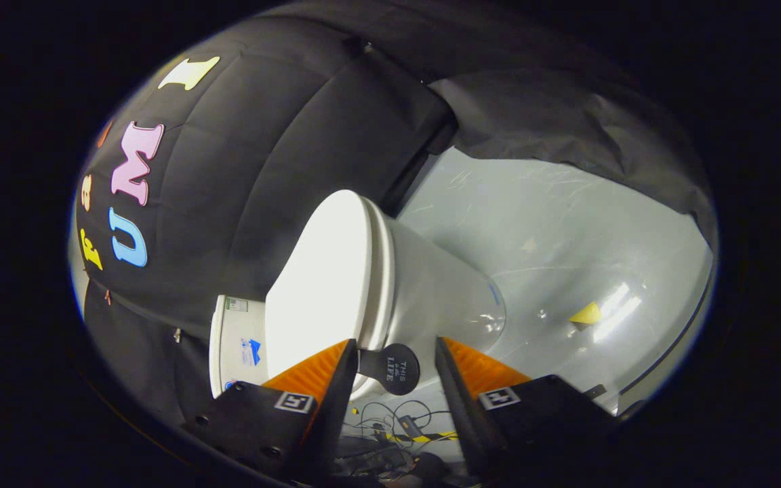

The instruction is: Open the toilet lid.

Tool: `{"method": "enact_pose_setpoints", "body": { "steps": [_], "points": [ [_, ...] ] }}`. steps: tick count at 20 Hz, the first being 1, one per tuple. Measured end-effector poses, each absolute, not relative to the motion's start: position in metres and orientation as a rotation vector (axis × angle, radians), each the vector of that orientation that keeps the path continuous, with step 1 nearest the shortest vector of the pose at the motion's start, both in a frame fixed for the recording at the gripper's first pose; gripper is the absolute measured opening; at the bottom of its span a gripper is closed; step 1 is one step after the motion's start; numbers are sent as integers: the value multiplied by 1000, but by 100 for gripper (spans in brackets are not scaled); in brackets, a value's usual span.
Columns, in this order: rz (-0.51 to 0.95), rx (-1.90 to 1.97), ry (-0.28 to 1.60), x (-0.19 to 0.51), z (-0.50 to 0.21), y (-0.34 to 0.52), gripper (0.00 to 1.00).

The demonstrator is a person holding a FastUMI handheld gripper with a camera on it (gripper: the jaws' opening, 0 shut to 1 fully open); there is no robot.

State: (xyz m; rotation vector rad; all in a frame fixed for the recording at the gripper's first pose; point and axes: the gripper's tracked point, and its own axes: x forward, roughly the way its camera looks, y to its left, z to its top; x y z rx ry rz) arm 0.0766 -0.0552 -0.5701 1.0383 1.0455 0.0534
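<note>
Hovering just before the toilet (431, 285), the gripper (394, 359) stood spread, a round black tab (394, 369) on the closed lid (323, 285) between its fingers.

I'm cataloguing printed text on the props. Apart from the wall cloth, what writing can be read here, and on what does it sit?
"THIS is LIFE": on the round black tab at the edge of the toilet lid, between the fingers of the open claw.
Stickers on the tank: too small to read.
Square markers on the claw: coded patterns, no words.
</note>
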Motion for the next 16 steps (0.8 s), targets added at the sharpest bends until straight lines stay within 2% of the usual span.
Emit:
{"method": "enact_pose_setpoints", "body": {
  "steps": [3,6,11,16],
  "points": [
    [66,1061,1034,88,-577,-55,24],
    [60,1078,1031,79,-567,-49,11],
    [33,911,1020,89,-537,-46,8],
    [85,876,950,99,-467,-38,5]
  ]
}}
